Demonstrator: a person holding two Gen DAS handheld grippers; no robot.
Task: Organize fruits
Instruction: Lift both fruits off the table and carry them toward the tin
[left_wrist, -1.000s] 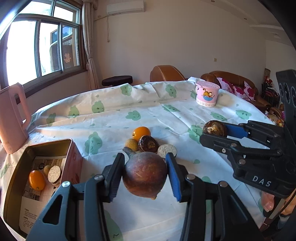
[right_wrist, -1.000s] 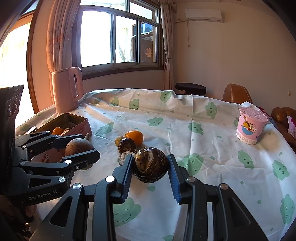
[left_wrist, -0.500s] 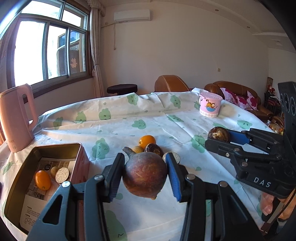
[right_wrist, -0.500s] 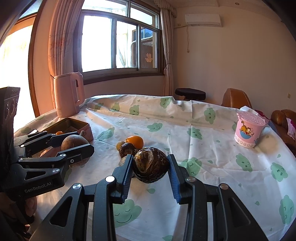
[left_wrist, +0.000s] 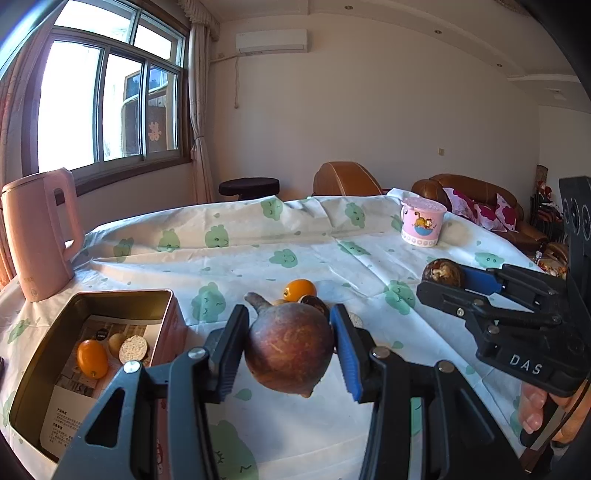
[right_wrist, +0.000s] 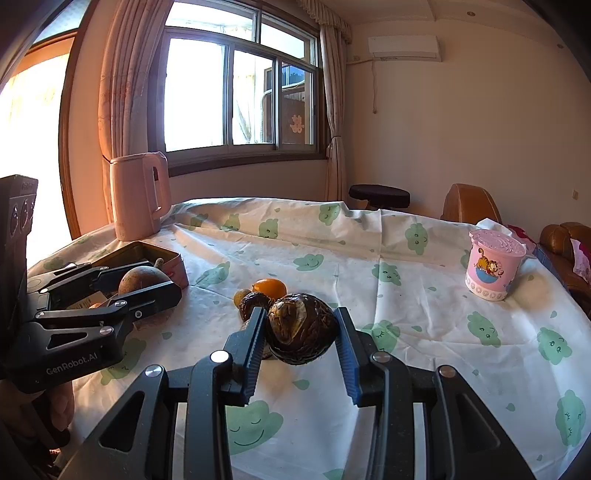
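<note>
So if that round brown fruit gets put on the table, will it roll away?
Probably a little. The brown fruit in the left gripper looks round and smooth, so it may roll. Its stubby stem might stop it. It seems firm, keeping its shape between the pads.

A: Where's the light from?
B: Daylight through the window (right_wrist: 240, 99), left of and beyond the tool; its panes are blown out white, with an orange glare at the far left edge.
A: Sharpness?
B: Crisp throughout. Fisheye bends the walls, corners go black, and soft shadows fall on the tablecloth (right_wrist: 369, 258).
</note>
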